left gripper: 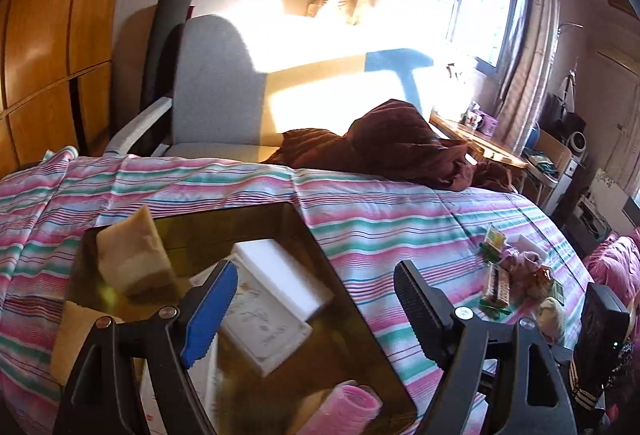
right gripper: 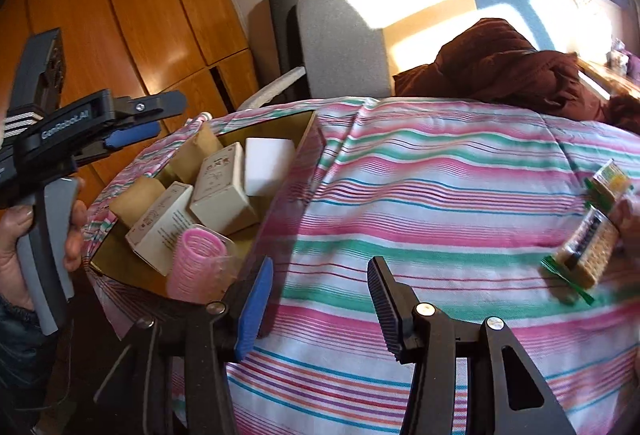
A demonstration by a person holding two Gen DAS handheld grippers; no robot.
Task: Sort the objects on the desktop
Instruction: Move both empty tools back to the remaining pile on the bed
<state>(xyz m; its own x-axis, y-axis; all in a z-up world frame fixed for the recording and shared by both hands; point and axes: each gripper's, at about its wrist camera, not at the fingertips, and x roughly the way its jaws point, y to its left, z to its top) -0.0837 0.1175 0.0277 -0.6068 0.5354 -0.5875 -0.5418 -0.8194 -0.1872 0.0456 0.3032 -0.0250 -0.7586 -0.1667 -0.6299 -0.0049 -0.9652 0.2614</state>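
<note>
Left wrist: both tongs gape wide (holding nothing).

Both wrist views face headboard; left close above box (shared), right further back

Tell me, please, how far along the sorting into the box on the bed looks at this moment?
Partly done. The box already holds a pink hair roller, a white sponge block, tan blocks and small cartons. Nothing is in hand: the left gripper and right gripper are both open and empty. Left to sort: the cracker packs and other small items lying on the striped bedspread.
</note>
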